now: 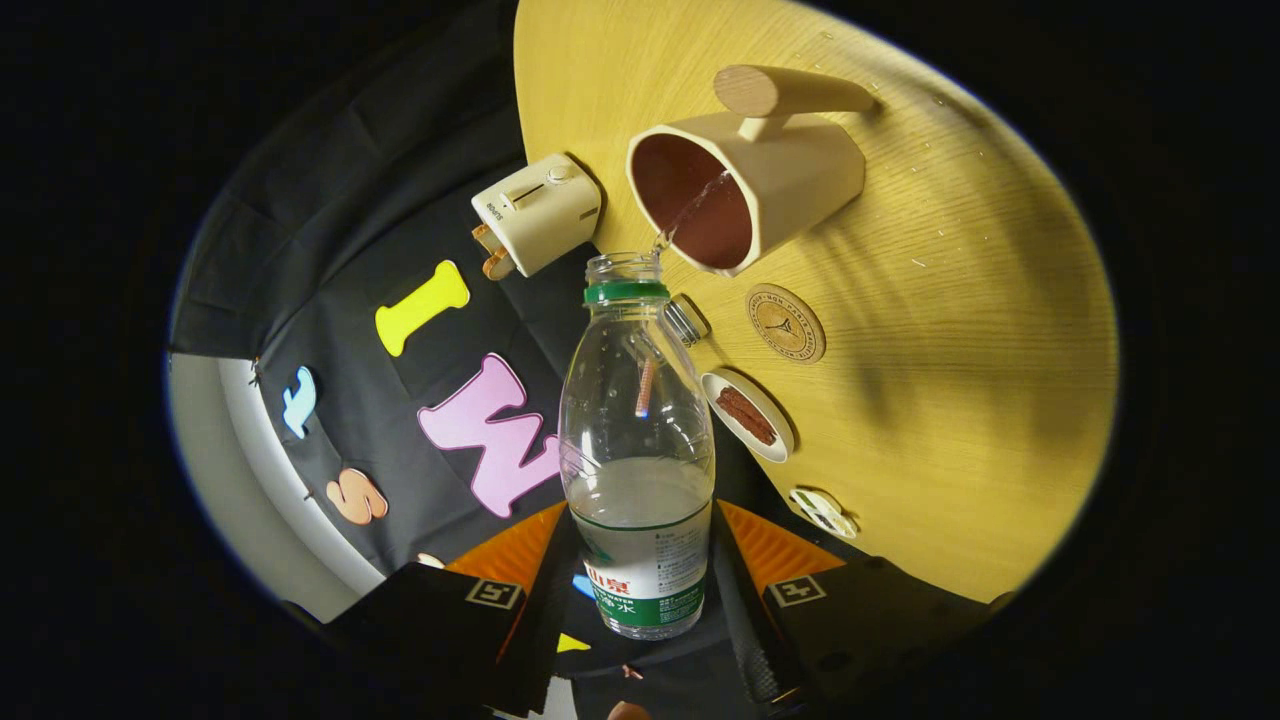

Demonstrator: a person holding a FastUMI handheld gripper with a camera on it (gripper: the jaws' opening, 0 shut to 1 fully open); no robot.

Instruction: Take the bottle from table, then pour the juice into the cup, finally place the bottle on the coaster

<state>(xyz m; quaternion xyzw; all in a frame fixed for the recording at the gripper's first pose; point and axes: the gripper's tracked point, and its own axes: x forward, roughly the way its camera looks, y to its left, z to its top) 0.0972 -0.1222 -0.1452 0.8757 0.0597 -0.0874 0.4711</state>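
The bottle (638,450) is held between the two fingers of the gripper (640,590), both of which are pressed against its labelled lower body. It is uncapped, a green ring is seen around its neck, and clear liquid fills only its lower part. The bottle is tilted so that its mouth is brought just beside the rim of the cup (745,185), and a thin stream of liquid (692,212) is seen passing from the mouth into the cup's dark interior. The cup is a pale mug with a wooden peg-like handle (790,92) and stands on the wooden table (960,400).

Just beyond the bottle's neck, a small ridged cap (688,320) is seen lying on the table, partly hidden by the bottle. Next to it, the round coaster (785,322) lies bare, between the cup and a small white dish (750,414) holding brown strips. A further small round object (822,511) lies near the table's edge, closer to the fingers; what it is cannot be told. A cream toaster (537,213) with slices in it is set at the table's edge, beside the cup and apart from the bottle's mouth.

The table's edge is seen running behind the bottle, with the booth's black cloth wall (350,200) beyond it. A broad stretch of bare wood is left open past the coaster and dish, on the side away from the toaster.
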